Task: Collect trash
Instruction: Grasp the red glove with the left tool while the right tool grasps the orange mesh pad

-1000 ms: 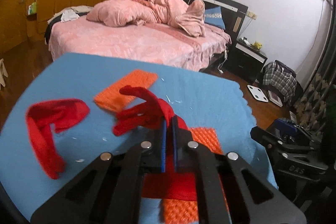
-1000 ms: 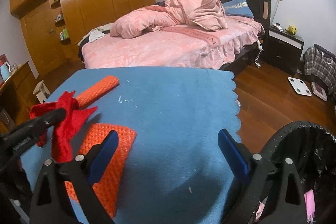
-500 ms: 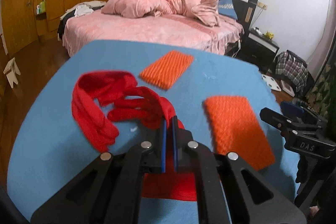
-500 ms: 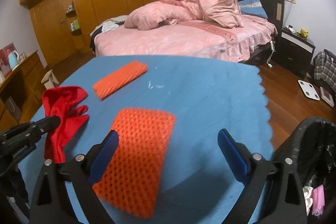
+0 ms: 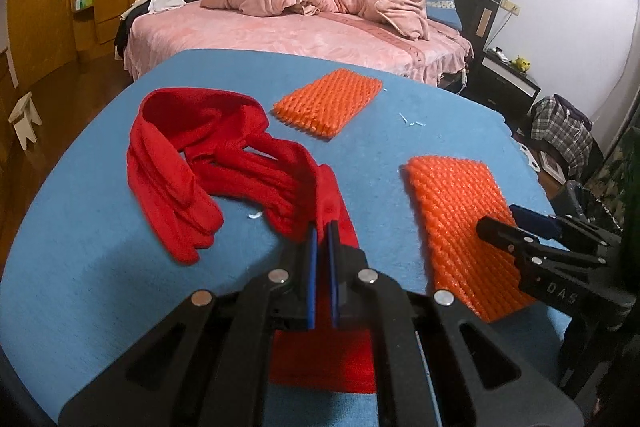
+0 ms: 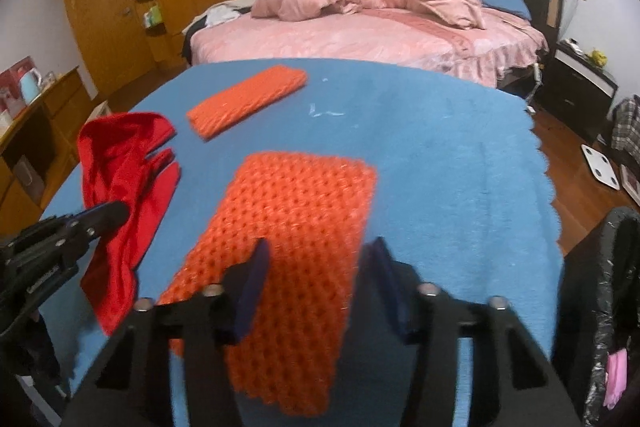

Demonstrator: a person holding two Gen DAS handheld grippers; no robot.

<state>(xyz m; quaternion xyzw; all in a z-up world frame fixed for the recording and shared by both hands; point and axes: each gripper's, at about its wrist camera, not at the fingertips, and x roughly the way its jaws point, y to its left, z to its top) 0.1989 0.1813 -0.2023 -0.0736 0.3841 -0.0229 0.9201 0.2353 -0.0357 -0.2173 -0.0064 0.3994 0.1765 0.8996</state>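
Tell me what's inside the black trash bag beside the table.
Only the edge of the black trash bag shows in the right wrist view. Something pink lies inside near the rim. The rest of the inside is out of frame or too dark to tell.

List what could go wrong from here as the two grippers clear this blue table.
1. The right gripper has just been closing around the near orange foam net; the soft mesh could crumple or slip from a partial pinch.
2. The left gripper is shut on the red cloth, whose long loose loops may snag or drag on the far orange net.
3. The black trash bag sits off the table's right edge, so a drop could miss.
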